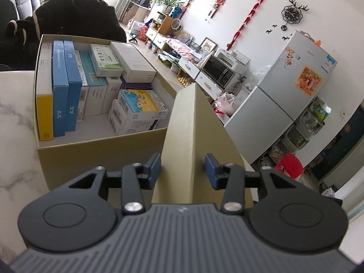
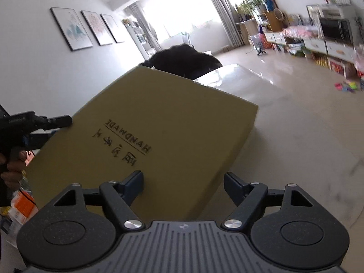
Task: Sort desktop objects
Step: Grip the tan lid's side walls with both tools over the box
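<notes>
One open cardboard box (image 1: 91,157) on the marble table (image 1: 16,118); one lid (image 2: 145,136). Inside: two blue cartons (image 1: 66,86), one yellow-ended carton (image 1: 44,95), roughly eight white medicine cartons (image 1: 138,109); exact count obscured. Three framed pictures (image 2: 88,27).

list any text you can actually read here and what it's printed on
"HANDMADE", upside down in the right wrist view, on the tan box lid.
Brush-style Chinese characters beside it on the lid: not legible.
Print on the medicine boxes in the open cardboard box: too small to read.
Fridge brand mark and stickers: blurred.
</notes>
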### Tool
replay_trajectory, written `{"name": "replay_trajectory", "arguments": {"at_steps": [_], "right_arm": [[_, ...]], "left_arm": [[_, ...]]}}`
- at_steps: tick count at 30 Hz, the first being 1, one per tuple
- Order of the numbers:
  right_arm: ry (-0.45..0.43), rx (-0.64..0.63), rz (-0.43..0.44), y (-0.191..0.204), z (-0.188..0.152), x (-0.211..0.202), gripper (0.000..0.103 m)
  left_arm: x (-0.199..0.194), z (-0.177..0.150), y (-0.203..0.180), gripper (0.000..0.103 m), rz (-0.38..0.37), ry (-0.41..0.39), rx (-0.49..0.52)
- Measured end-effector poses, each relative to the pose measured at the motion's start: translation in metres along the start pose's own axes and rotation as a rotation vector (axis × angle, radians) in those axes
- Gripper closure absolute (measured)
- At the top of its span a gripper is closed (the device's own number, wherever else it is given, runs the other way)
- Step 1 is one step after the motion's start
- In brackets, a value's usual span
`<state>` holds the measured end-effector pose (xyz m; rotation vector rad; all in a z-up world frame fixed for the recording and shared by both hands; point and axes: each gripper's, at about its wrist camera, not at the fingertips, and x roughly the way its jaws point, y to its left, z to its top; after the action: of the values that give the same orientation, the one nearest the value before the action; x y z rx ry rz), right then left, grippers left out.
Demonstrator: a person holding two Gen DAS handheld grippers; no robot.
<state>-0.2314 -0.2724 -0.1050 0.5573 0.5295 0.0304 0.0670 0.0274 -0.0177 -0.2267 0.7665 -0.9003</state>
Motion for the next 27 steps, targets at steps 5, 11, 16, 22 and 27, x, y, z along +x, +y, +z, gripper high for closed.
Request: {"name": "replay_trajectory", "arguments": {"at_steps": [5, 11, 16, 22, 27], "right_arm": [[0.005, 0.065, 0.061, -0.007, -0.001, 0.007, 0.023], [0.018, 0.088, 0.101, -0.009, 0.003, 0.016, 0.025], [0.020, 0.090, 0.104, -0.010, 0.008, 0.022, 0.025], [0.016, 0.094, 0.108, -0.013, 0.012, 0.025, 0.025], [0.017, 0.091, 0.106, -0.010, 0.017, 0.029, 0.025]], "left_arm": [[-0.001, 0.001, 0.005, 0.061, 0.008, 0.000, -0.010], [-0.006, 0.001, 0.011, 0.059, 0.019, -0.004, -0.005], [-0.009, 0.001, 0.019, 0.057, 0.014, -0.004, -0.013], [-0.012, 0.000, 0.027, 0.056, 0.003, 0.003, -0.037], [-0.014, 0.000, 0.032, 0.055, 0.001, 0.006, -0.051]]}}
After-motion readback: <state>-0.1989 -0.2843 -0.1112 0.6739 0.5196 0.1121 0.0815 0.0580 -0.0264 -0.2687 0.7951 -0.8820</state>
